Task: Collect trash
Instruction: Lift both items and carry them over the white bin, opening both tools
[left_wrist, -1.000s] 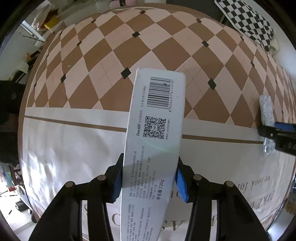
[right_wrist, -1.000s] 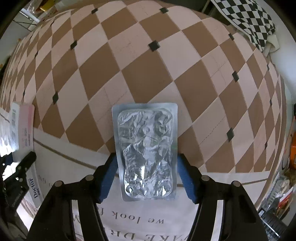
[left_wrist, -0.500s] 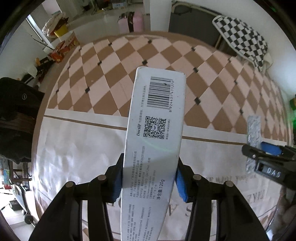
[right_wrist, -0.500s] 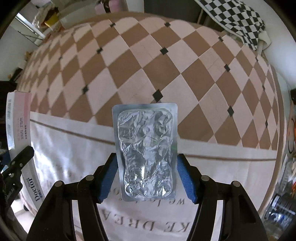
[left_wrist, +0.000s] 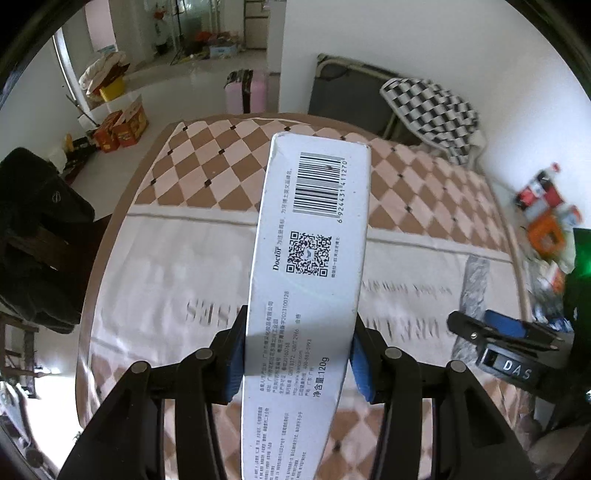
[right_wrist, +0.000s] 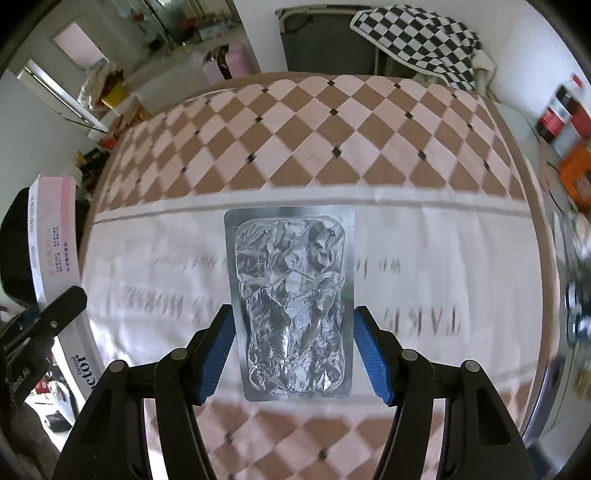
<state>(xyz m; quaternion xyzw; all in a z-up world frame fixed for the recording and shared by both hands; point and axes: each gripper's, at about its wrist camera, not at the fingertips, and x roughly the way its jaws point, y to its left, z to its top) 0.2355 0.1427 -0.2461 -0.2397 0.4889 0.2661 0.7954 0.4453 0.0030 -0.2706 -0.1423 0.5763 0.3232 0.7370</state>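
My left gripper (left_wrist: 297, 354) is shut on a long white toothpaste box (left_wrist: 314, 229) printed with a barcode and QR code, held lengthwise well above the table. My right gripper (right_wrist: 293, 354) is shut on a flat silver foil blister pack (right_wrist: 291, 295), its blue pads against both long edges. In the right wrist view the toothpaste box (right_wrist: 51, 236) and the left gripper (right_wrist: 40, 325) show at the left edge. In the left wrist view the right gripper (left_wrist: 506, 336) and the foil pack (left_wrist: 474, 284) appear at the right.
Below lies a table with a brown and pink diamond cloth (right_wrist: 332, 122) and a white printed band. A checkered cushion (left_wrist: 432, 107) on a dark chair stands beyond it, a pink suitcase (left_wrist: 245, 92) further back. Boxes and bottles (left_wrist: 543, 210) crowd the floor at right, a dark garment (left_wrist: 33, 236) at left.
Both grippers have risen away from the table with their loads, so the whole tabletop and the room around it have come into view. Both grips look unchanged.
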